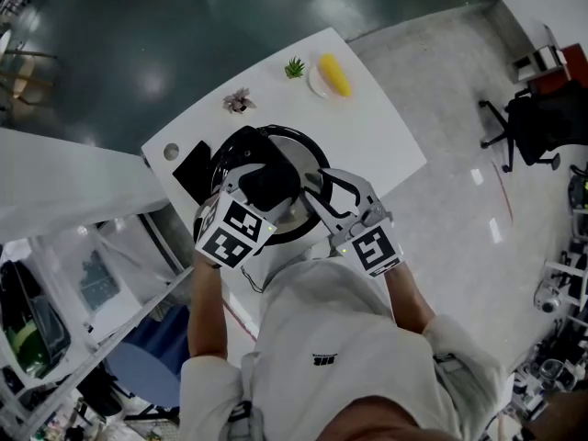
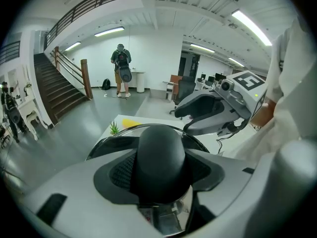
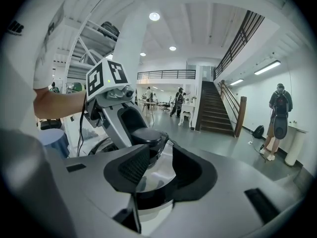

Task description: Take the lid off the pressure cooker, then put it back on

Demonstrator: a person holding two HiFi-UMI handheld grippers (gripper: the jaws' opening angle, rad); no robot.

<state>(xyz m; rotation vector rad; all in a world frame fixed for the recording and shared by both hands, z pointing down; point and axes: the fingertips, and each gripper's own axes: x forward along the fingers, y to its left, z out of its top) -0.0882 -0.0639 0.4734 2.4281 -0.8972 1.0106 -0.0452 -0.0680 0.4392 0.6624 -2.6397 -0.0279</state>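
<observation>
The pressure cooker (image 1: pixel 308 150) stands on the white table (image 1: pixel 377 136), with its shiny lid (image 3: pixel 156 172) over it. My left gripper (image 1: pixel 262 186) is shut on the lid's black knob (image 2: pixel 159 157), with a pad pressed to each side of it. My right gripper (image 1: pixel 323 202) comes in from the right over the lid's near edge. Its jaws stand apart with the lid's dark rim (image 3: pixel 148 200) low between them, and the pads (image 3: pixel 132 165) touch nothing that I can see. In the right gripper view the knob (image 3: pixel 146 135) shows in the left gripper's grip.
At the table's far end lie a yellow thing on a white plate (image 1: pixel 334 74), a small green plant (image 1: pixel 295 67) and a pale flower (image 1: pixel 239 101). A flat black thing (image 1: pixel 193 171) lies left of the cooker. A shelf rack (image 1: pixel 83 274) stands at the left, an office chair (image 1: pixel 528 122) at the right.
</observation>
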